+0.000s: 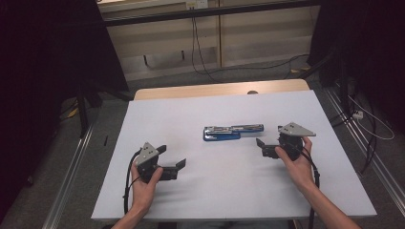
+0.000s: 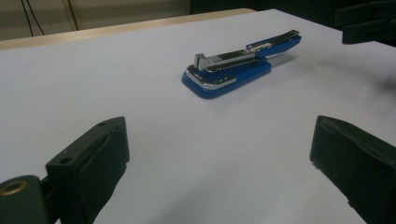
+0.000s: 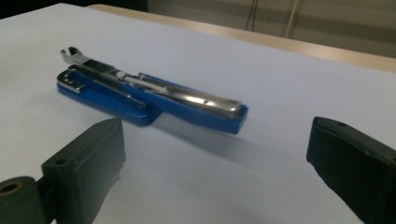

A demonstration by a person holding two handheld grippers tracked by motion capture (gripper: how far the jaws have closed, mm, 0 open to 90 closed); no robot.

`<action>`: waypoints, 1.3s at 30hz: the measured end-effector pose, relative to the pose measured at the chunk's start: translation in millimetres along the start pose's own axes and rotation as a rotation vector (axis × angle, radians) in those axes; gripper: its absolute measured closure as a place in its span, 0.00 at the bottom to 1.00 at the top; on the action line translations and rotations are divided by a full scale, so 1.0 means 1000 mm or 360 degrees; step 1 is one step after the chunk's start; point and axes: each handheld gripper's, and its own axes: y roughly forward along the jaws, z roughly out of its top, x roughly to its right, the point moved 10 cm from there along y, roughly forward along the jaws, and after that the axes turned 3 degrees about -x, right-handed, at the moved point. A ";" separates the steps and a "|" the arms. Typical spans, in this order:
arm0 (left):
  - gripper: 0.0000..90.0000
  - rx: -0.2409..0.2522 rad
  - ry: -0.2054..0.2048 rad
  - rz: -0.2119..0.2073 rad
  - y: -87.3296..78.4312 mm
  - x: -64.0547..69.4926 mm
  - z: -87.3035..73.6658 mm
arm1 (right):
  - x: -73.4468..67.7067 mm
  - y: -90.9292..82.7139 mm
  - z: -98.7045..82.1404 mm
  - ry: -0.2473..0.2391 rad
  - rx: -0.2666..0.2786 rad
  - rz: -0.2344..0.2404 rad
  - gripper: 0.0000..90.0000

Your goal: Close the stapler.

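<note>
We've done nothing yet: blue stapler [image 1: 232, 132] lies swung open mid-bench, left tool [image 1: 173, 161] at 7 o'clock, right tool [image 1: 265, 148] at 3, both spread, empty.

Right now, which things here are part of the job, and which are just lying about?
Part of the job:
blue stapler, lying opened out flat
left gripper, open
right gripper, open

Just about:
white table
cables on the floor beyond

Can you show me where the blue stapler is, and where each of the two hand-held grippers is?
blue stapler [image 1: 224, 133]: high view, on its blue base.
left gripper [image 1: 173, 159]: high view, midway between its two open jaws.
right gripper [image 1: 270, 134]: high view, midway between its open jaws.
</note>
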 end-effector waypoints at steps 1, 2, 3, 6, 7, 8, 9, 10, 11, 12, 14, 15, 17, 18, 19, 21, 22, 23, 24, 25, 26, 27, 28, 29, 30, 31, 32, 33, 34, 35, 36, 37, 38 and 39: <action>0.06 -0.0022 0.0019 0.0010 0.005 0.000 0.000 | 0.001 0.000 0.001 0.0005 0.0008 -0.0008 0.05; 0.06 -0.0034 0.0032 0.0017 0.009 -0.001 0.000 | 0.002 -0.001 0.001 0.0009 0.0011 0.0000 0.05; 0.06 -0.0045 0.0025 0.0008 0.014 0.000 0.000 | 0.002 -0.001 0.000 0.0016 0.0005 0.0005 0.04; 0.06 -0.0062 0.0057 -0.0017 0.024 0.003 0.003 | 0.001 0.001 -0.002 0.0038 -0.0001 0.0040 0.04; 0.06 -0.0056 0.0059 -0.0018 0.026 0.005 0.005 | 0.000 0.002 -0.002 0.0039 -0.0007 0.0047 0.04; 0.06 -0.0048 0.0055 -0.0027 0.028 0.006 0.007 | -0.001 0.003 -0.003 0.0031 -0.0012 0.0054 0.04; 0.06 -0.0035 0.0064 -0.0036 0.030 0.007 0.010 | -0.002 0.003 -0.003 0.0027 -0.0014 0.0063 0.04; 0.06 -0.0030 0.0074 -0.0038 0.032 0.008 0.012 | -0.004 0.004 -0.003 0.0034 -0.0018 0.0075 0.04; 0.06 -0.0026 0.0085 -0.0033 0.034 0.007 0.013 | -0.005 0.004 -0.004 0.0038 -0.0020 0.0085 0.04; 0.06 -0.0016 0.0081 -0.0037 0.037 0.008 0.015 | -0.006 0.004 -0.004 0.0053 -0.0017 0.0097 0.04; 0.06 -0.0019 0.0082 -0.0030 0.041 0.007 0.017 | -0.006 0.005 -0.003 0.0053 -0.0015 0.0108 0.05; 0.06 -0.0018 0.0086 -0.0030 0.042 0.007 0.018 | -0.006 0.005 -0.003 0.0049 -0.0015 0.0106 0.05; 0.06 -0.0024 0.0087 -0.0026 0.046 0.006 0.018 | -0.006 0.005 -0.003 0.0050 -0.0012 0.0107 0.06; 0.05 -0.0033 0.0099 -0.0014 0.048 0.006 0.017 | -0.006 0.005 -0.003 0.0053 -0.0011 0.0112 0.08; 0.05 -0.0047 0.0106 -0.0010 0.050 0.006 0.015 | -0.006 0.004 -0.003 0.0055 -0.0010 0.0117 0.09; 0.05 -0.0057 0.0114 -0.0008 0.051 0.006 0.014 | -0.007 0.006 -0.004 0.0047 -0.0018 0.0134 0.12; 0.05 -0.0049 0.0113 -0.0009 0.051 0.006 0.014 | -0.007 0.006 -0.005 0.0060 -0.0023 0.0148 0.14; 0.05 -0.0045 0.0114 -0.0013 0.051 0.006 0.015 | -0.007 0.008 -0.008 0.0067 -0.0035 0.0162 0.19; 0.05 -0.0045 0.0118 -0.0010 0.051 0.005 0.015 | -0.006 0.008 -0.009 0.0059 -0.0042 0.0163 0.23; 0.05 -0.0036 0.0113 -0.0011 0.052 0.004 0.016 | -0.005 0.009 -0.010 0.0054 -0.0046 0.0157 0.25; 0.04 -0.0023 0.0107 -0.0007 0.053 0.003 0.018 | -0.005 0.010 -0.011 0.0056 -0.0050 0.0160 0.28; 0.04 -0.0029 0.0095 -0.0002 0.054 0.003 0.020 | -0.005 0.010 -0.010 0.0055 -0.0045 0.0160 0.32; 0.04 -0.0022 0.0070 -0.0016 0.055 0.004 0.021 | -0.004 0.010 -0.009 0.0060 -0.0033 0.0158 0.38; 0.05 -0.0020 0.0074 -0.0034 0.055 0.007 0.022 | -0.004 0.009 -0.008 0.0051 -0.0022 0.0163 0.41; 0.04 -0.0031 0.0093 -0.0040 0.056 0.010 0.021 | -0.005 0.009 -0.008 0.0053 -0.0019 0.0172 0.46; 0.04 -0.0043 0.0111 -0.0043 0.056 0.012 0.021 | -0.005 0.009 -0.008 0.0047 -0.0021 0.0174 0.50; 0.04 -0.0048 0.0127 -0.0048 0.057 0.014 0.020 | -0.004 0.009 -0.008 0.0039 -0.0025 0.0173 0.52; 0.04 -0.0054 0.0137 -0.0046 0.058 0.015 0.020 | -0.004 0.009 -0.009 0.0043 -0.0028 0.0171 0.54; 0.05 -0.0050 0.0135 -0.0036 0.059 0.015 0.021 | -0.003 0.010 -0.009 0.0046 -0.0029 0.0169 0.61; 0.05 -0.0045 0.0135 -0.0036 0.061 0.015 0.022 | -0.003 0.010 -0.010 0.0037 -0.0031 0.0174 0.69; 0.06 -0.0045 0.0128 -0.0033 0.064 0.015 0.024 | -0.003 0.010 -0.010 0.0029 -0.0035 0.0181 0.74; 0.06 -0.0045 0.0118 -0.0034 0.066 0.015 0.026 | -0.004 0.011 -0.011 0.0021 -0.0040 0.0195 0.79; 0.06 -0.0046 0.0111 -0.0042 0.067 0.016 0.028 | -0.004 0.012 -0.013 0.0011 -0.0053 0.0208 0.84; 0.07 -0.0046 0.0111 -0.0047 0.069 0.017 0.029 | -0.004 0.013 -0.014 0.0015 -0.0061 0.0211 0.89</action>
